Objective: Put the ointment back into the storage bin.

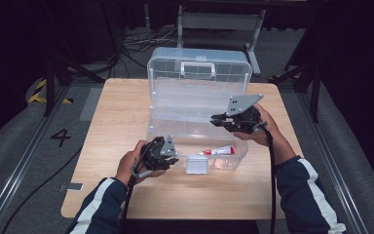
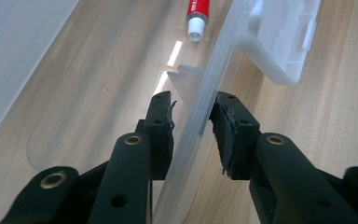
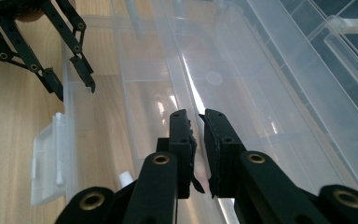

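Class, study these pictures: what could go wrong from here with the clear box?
The left gripper straddles the front wall of the clear box; a pull could drag or tip it. The tube lies loose inside and might slide. The raised lid could drop onto the right gripper reaching over the box.

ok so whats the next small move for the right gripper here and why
Probably lift the right gripper clear of the clear box: its jaws stand nearly shut with nothing between them, the red tube already lies inside, and the left gripper straddles the front wall.
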Available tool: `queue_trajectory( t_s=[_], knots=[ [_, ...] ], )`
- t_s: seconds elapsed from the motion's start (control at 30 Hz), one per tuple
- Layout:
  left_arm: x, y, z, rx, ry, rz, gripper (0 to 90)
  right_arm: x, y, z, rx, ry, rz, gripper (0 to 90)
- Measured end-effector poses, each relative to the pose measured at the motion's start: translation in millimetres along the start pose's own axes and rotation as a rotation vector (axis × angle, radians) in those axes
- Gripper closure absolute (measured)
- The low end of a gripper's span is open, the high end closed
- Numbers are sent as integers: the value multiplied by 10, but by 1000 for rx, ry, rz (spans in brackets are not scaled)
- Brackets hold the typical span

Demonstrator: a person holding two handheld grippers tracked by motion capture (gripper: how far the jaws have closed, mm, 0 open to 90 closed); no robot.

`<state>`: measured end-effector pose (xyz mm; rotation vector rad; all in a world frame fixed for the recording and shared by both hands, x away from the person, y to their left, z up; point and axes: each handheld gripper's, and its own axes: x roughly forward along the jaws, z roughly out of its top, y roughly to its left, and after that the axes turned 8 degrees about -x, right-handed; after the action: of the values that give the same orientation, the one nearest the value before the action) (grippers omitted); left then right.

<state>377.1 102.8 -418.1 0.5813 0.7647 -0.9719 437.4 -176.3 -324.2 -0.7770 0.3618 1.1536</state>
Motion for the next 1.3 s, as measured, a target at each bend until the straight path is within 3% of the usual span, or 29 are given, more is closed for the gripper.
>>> queue_trajectory(
  t_s=[0.27, 0.5, 0.6, 0.93, 1.0, 1.1, 1.3],
  knots=[
    [-2, -6, -8, -6, -5, 1, 680, 3, 65, -74, 34, -49, -3, 812],
    [-46, 3, -30, -24, -52, -15, 708, -6, 101, -110, 42, -62, 2, 812],
    [-110, -2, -54, -26, -65, 11, 709, -12, 111, -124, 45, -65, 2, 811],
    [-202, 23, -132, -38, -66, 27, 669, -18, 131, -140, 44, -69, -2, 808],
    [-238, 42, -153, -67, -112, 11, 628, -16, 133, -142, 45, -71, -4, 807],
    [-312, 47, -151, -67, -156, -2, 646, -17, 137, -144, 44, -71, -5, 807],
    [-418, 52, -185, -81, -186, 6, 643, -20, 145, -150, 45, -71, -3, 806]
  ],
)
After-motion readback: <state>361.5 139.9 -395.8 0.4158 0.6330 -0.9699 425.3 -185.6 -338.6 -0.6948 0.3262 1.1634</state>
